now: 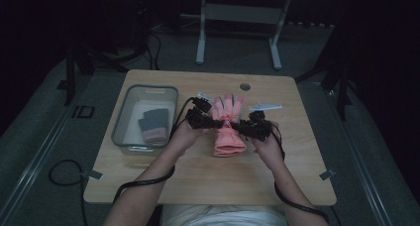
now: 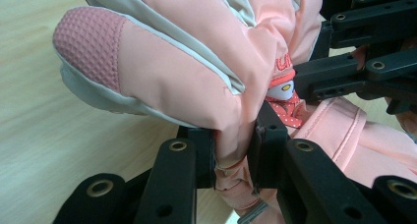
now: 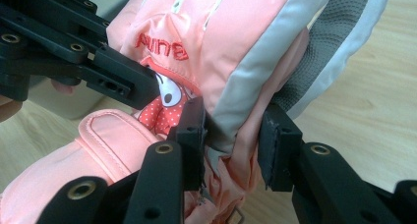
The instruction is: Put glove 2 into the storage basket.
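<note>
The pink glove (image 1: 227, 128) hangs above the middle of the wooden table (image 1: 148, 176), held between the two grippers. The left gripper (image 1: 210, 121) pinches its edge from nine o'clock, jaws pressed tight on the fabric. The right gripper (image 1: 243, 128) clamps the opposite edge from three o'clock.

glove (image 1: 227, 132): pink, grey trim; grey-pink glove (image 1: 153, 125) in bin; table (image 1: 198, 186): pale wood
</note>
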`<state>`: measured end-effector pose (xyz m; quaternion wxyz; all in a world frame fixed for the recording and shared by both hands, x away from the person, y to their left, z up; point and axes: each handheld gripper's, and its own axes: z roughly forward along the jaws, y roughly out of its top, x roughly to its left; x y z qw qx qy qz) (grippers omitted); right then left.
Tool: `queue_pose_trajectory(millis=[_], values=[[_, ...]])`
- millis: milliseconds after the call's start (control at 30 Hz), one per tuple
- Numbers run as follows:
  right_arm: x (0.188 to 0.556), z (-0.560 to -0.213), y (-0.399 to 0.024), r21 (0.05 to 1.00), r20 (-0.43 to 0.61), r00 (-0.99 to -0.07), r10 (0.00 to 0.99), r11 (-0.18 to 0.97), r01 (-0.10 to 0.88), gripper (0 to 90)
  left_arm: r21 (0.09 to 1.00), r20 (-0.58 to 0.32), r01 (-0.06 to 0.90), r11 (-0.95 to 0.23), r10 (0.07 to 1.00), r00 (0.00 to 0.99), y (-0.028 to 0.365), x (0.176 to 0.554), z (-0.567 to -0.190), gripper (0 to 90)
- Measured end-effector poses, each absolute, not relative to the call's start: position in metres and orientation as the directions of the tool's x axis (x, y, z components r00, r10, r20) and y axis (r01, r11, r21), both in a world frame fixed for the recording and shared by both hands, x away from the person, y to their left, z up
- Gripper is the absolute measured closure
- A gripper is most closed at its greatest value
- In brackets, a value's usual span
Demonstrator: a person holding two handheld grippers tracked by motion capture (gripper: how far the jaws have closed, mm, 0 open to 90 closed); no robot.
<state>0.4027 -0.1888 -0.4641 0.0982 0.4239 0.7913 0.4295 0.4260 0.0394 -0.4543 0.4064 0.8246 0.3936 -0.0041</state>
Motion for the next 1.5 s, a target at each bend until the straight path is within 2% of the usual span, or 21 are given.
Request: queue_pose_trajectory(millis=[300, 867, 1300, 1500], values=[[0.407, -0.445, -0.167, 0.783, 0.192, -0.649, 0.737, 0.283, 0.553, 66.7, 0.681, -0.308, 0.647, -0.343, 0.667, 0.678, 0.063, 0.424, -0.434, 74.8], [0.425, -0.390, -0.100, 0.830, 0.156, -0.722, 0.674, 0.307, 0.466, 66.8, 0.713, -0.255, 0.639, -0.288, 0.743, 0.619, 0.129, 0.421, -0.372, 74.8], [0.436, -0.372, -0.049, 0.833, 0.154, -0.763, 0.628, 0.333, 0.443, 66.8, 0.715, -0.241, 0.654, -0.246, 0.792, 0.562, 0.178, 0.416, -0.355, 74.8], [0.440, -0.368, -0.010, 0.832, 0.162, -0.790, 0.591, 0.348, 0.431, 66.8, 0.707, -0.236, 0.671, -0.222, 0.821, 0.520, 0.215, 0.409, -0.349, 74.8]])
